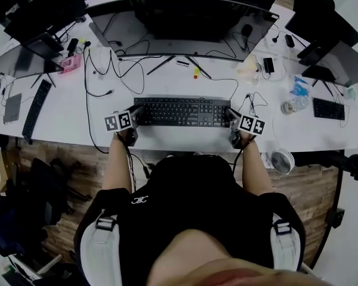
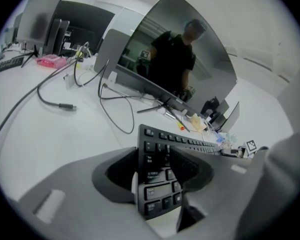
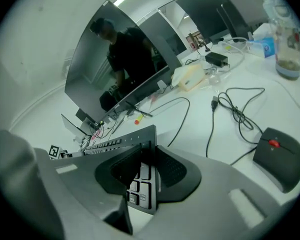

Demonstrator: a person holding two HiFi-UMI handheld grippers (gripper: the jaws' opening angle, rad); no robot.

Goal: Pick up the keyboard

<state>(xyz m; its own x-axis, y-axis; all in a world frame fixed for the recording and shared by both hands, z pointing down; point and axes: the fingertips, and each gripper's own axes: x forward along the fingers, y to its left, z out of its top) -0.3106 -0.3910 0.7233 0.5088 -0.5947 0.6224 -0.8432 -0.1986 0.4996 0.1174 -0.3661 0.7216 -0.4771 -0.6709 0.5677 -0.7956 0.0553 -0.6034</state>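
A black keyboard lies crosswise on the white desk, in front of me. My left gripper is at its left end and my right gripper at its right end. In the left gripper view the keyboard's left end stands edgewise between the dark pads of the left gripper, which press on it. The right gripper view shows the right gripper clamped over the keyboard's right end, one pad on the keys and one under the base. Whether the keyboard is clear of the desk I cannot tell.
A wide curved monitor stands behind the keyboard, with loose cables and a yellow marker before it. A black mouse and a bottle lie to the right. Another keyboard is far left, a small fan at the front edge.
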